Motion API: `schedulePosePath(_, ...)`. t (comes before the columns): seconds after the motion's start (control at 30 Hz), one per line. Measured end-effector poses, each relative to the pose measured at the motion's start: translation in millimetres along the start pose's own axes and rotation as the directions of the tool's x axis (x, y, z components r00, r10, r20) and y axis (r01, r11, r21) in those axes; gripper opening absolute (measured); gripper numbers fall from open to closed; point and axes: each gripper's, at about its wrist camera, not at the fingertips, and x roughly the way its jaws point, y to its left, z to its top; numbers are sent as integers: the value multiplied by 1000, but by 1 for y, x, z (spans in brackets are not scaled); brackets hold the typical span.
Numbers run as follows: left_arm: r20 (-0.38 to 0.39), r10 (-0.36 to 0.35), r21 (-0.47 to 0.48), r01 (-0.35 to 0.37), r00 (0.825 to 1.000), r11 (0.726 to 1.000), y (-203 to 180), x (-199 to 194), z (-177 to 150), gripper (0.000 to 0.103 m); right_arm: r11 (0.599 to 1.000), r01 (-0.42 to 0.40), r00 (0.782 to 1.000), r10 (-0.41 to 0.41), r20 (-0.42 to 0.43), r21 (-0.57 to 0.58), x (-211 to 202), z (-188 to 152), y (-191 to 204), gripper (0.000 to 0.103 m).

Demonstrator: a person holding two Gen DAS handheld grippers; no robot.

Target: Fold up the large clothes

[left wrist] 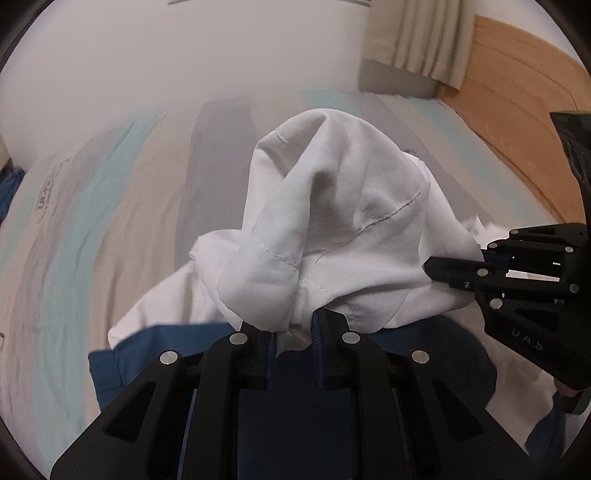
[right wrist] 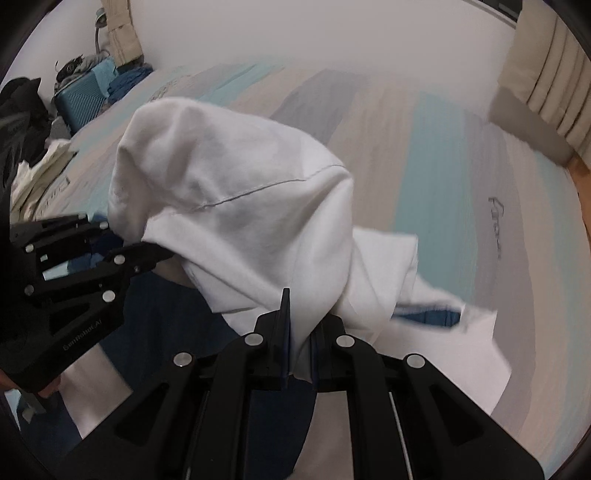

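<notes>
Closest to the left wrist camera, the left gripper (left wrist: 293, 334) is pinching a fold of the white garment (left wrist: 325, 221) between its blue-lined pads, jaws drawn nearly together on the cloth. In the right wrist view, the right gripper (right wrist: 299, 347) is doing the same, its jaws clamped tight on another bunch of the same garment (right wrist: 236, 206). Each tool is showing up in the other's view at the side, its tip reaching in at the edge of the fabric: the right one at the right edge of the left view (left wrist: 454, 266), the left one at the left edge of the right view (right wrist: 147, 258).

Between the two grips the garment is hanging up off the bed in a puffed, hood-like hump with stitched seams running across it, while its lower part, with dark blue panels (left wrist: 147, 354), is trailing down onto the striped bedsheet (left wrist: 110, 206).

Farther off, the sheet's bands of pale blue, grey and beige are looking blurred. Beyond the bed, beige curtains (left wrist: 417, 37) are hanging beside a wooden floor (left wrist: 517, 110), and a teal suitcase (right wrist: 83, 99) is standing by a white wall (right wrist: 295, 26).
</notes>
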Motion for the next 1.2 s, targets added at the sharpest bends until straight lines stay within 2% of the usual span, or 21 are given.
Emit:
schedulePosePath(0.2,-32,7,44,-6,999,999,-13,3,-23,15,1000,-17,999,17,-30,-7,3,-32,7,7)
schedulePosePath(0.37,-31,26,88,-24,999,996,-20,1,-39,15,1000,-18,999,18,-30,-10,7,-47,13,7)
schedulePosePath(0.67,-83,53,118,-43,995,992,-27,10,-80,16,1000,-25,998,24,-59,-11,19,-71,20,8)
schedulePosePath(1.2,-133,41,106,-27,990,994,-29,30,-91,16,999,-24,997,27,-71,39,37,-86,20,9)
